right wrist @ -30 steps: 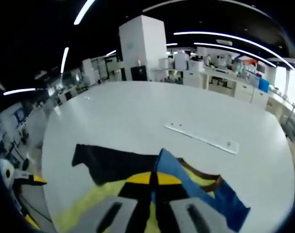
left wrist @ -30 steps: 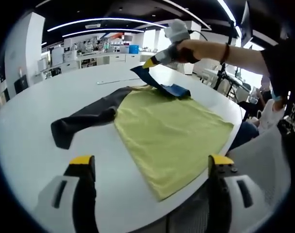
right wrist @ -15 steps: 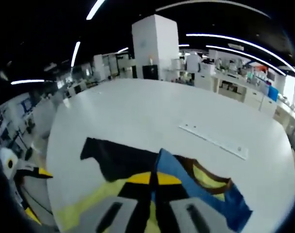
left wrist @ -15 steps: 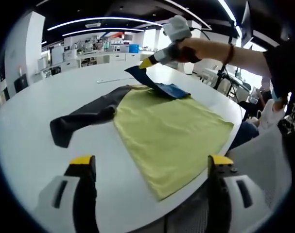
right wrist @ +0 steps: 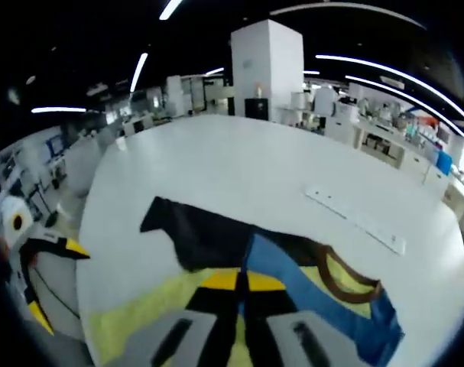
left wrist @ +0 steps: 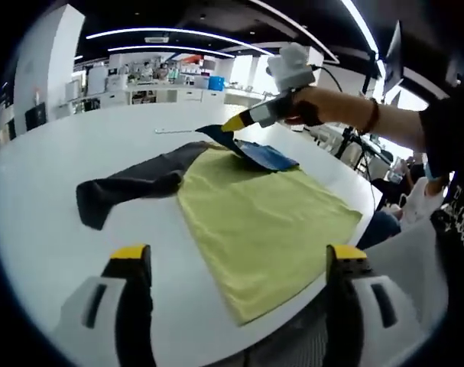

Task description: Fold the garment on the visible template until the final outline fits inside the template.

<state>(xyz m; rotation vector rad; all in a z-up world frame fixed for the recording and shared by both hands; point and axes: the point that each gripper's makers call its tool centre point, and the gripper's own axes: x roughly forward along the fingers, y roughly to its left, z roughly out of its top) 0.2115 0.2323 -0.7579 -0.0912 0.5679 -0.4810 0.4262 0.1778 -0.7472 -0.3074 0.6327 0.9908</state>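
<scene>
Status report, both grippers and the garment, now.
Right gripper shut on blue sleeve, lifted. Left gripper open, hovering. Garment flat, dark sleeve unfolded. White strip clear.

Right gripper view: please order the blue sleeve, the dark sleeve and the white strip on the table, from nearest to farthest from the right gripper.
1. The blue sleeve: held in the jaws of the right gripper, trailing to the right.
2. The dark sleeve: flat on the table, just beyond, to the left.
3. The white strip: farther out on the table, to the right.
</scene>
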